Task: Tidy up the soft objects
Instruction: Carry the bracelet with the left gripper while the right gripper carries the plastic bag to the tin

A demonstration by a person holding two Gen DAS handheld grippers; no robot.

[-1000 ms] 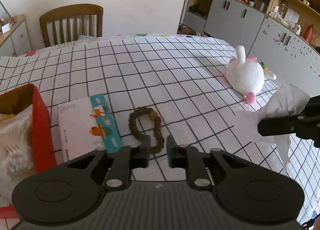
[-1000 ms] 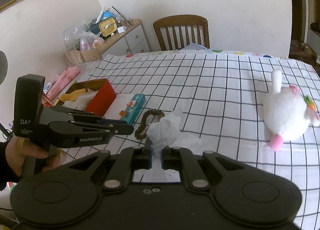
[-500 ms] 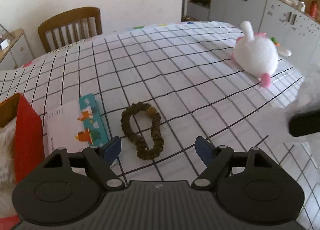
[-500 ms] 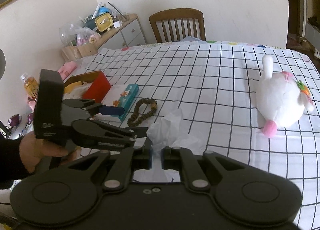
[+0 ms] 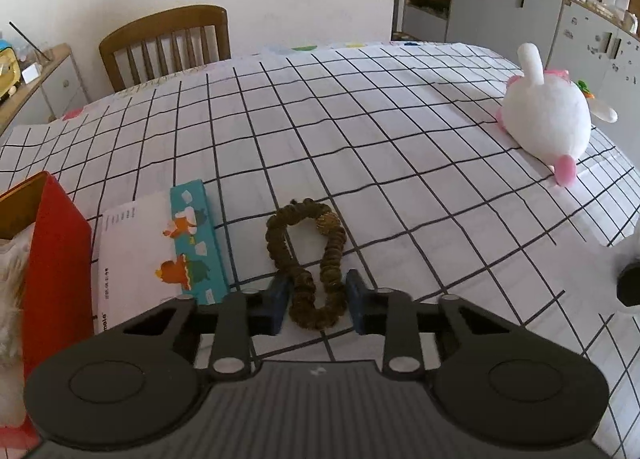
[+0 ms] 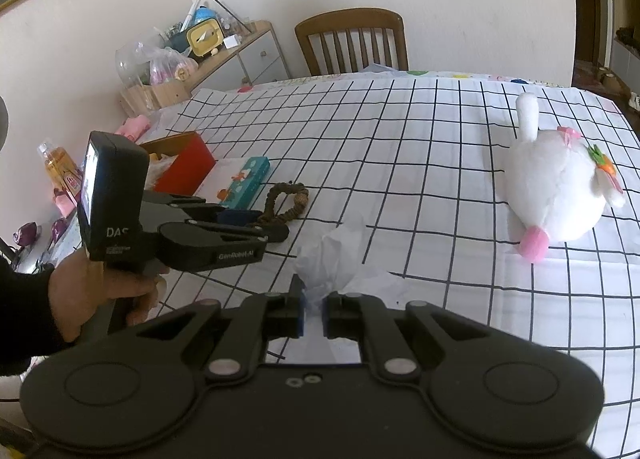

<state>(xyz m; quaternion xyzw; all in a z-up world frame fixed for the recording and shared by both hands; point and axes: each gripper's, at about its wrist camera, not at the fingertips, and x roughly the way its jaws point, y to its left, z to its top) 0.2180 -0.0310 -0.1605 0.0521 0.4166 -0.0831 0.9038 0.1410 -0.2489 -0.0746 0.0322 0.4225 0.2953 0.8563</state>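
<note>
A brown scrunchie (image 5: 335,255) lies on the checked tablecloth (image 5: 360,131) beside a teal and white packet (image 5: 136,251). My left gripper (image 5: 318,299) points down at it, its jaws closing with the scrunchie's near end between the blue pads, which press on both strands. The right wrist view shows the same grip, the left gripper (image 6: 264,223) meeting the scrunchie (image 6: 299,201). My right gripper (image 6: 314,311) is shut on a crumpled white tissue (image 6: 336,255) held above the cloth. A white plush rabbit (image 5: 544,123) lies on the right, apart from both grippers.
A red box (image 5: 56,259) with white stuffing stands at the left, next to the packet. A wooden chair (image 5: 168,43) is at the table's far side. A cluttered sideboard (image 6: 224,55) stands on the left and grey cabinets (image 5: 504,7) on the right.
My left gripper opened wide, sank over the scrunchie and closed around its near end. The right gripper stayed still with the tissue.
</note>
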